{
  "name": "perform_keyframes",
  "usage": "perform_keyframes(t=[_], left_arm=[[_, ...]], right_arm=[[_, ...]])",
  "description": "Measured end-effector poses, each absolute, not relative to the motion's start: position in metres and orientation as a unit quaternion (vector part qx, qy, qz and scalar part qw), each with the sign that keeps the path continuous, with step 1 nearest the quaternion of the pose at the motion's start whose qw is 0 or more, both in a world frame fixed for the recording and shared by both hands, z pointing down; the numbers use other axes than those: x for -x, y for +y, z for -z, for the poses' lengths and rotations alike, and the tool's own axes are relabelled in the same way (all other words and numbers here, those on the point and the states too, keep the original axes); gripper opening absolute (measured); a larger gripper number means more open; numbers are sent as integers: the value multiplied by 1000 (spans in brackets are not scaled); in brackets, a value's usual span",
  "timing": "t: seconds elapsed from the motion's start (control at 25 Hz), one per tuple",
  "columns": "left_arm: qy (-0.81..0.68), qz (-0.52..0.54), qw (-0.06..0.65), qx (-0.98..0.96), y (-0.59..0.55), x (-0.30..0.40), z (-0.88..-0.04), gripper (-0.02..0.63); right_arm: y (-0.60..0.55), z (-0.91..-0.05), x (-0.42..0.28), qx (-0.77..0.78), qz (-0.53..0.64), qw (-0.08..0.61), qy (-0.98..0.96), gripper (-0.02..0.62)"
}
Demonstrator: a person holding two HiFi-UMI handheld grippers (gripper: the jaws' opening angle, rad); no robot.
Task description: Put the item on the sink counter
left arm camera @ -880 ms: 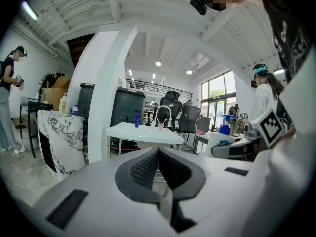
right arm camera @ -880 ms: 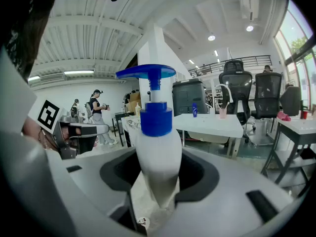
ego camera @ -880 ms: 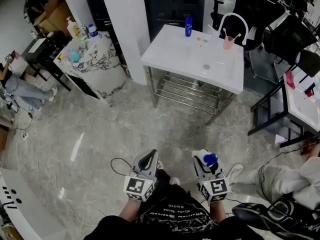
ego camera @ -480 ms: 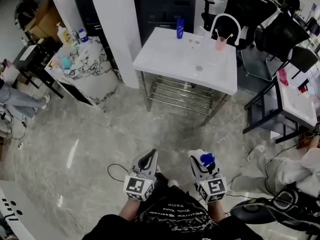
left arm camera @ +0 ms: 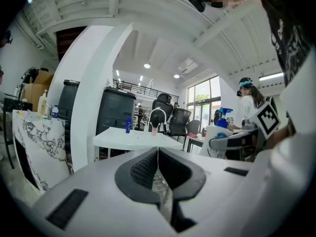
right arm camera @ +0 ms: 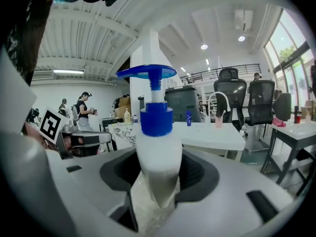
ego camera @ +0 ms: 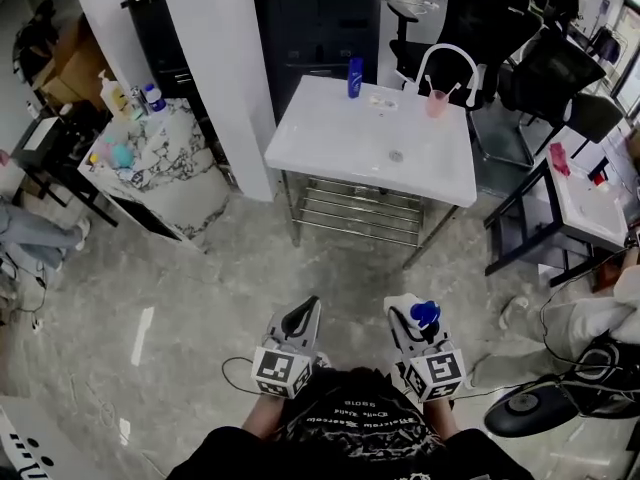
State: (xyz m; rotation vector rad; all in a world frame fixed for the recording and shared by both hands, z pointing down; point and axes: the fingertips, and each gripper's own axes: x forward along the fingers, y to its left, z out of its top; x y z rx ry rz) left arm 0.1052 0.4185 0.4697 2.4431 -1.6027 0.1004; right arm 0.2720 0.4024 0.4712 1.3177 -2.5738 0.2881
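A marble-patterned table (ego camera: 172,173) (bottles (ego camera: 152,97) crowded on it) is seen at ten o'clock, black office chairs (ego camera: 478,20) at one.

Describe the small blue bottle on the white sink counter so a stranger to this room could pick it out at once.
Find the white sink counter just right of the white pillar. At its back edge, left of the arched faucet, stands the blue bottle. It is the counter's only dark blue thing; the cup beside the faucet is pink.

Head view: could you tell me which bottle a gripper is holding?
The white pump bottle in the right gripper; the rest stand on the sink counter and marble counter.
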Motion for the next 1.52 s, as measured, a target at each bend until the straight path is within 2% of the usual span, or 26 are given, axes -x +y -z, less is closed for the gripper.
perform_keyframes(t=[0.64,1.04,1.52], left_arm=[[-537,-44,126,-833,363,-46,-477,8],[-577,-55,143,-802,283,-20,-480,8],[-615,-44,138,-775,157,-35,-472,8]], right_arm=[[337,-488,-187,-402,-118,133,-898,204],[227,-504,-151,-342,-129,136,-921,204],[91,-493,-148,-290,-104,131,-942,204]])
